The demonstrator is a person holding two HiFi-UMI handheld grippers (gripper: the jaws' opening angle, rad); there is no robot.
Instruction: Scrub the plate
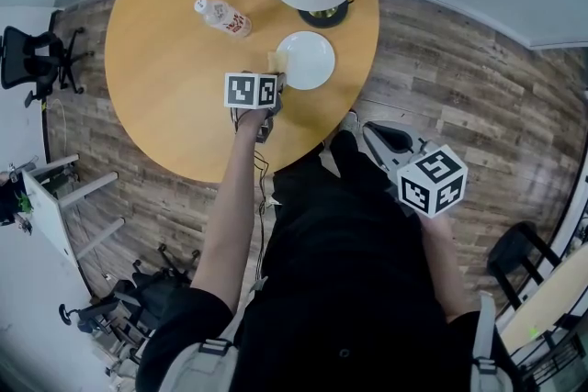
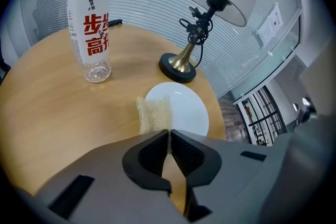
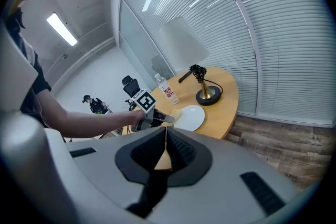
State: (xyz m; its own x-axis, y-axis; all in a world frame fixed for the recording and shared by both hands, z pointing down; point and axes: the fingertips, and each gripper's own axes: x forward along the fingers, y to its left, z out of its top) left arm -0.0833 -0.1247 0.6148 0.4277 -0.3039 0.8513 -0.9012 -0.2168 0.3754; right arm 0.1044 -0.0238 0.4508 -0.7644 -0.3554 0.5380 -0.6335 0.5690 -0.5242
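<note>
Yellow sponge (image 2: 153,114) pinched in left claw (image 2: 169,132), at plate (image 2: 188,110) rim

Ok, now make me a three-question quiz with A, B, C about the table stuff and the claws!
1. Where is the sponge?
A. in a sink
B. in the left claw, by the plate
C. inside a cup

2. What colour is the plate?
A. white
B. blue
C. black

3. How is the right claw?
A. wide open
B. shut, empty
C. gripping a spoon

Answers: B, the claw pinches its edge at the plate's rim; A, it looks white in every view; B, its halves meet with nothing between.
</note>
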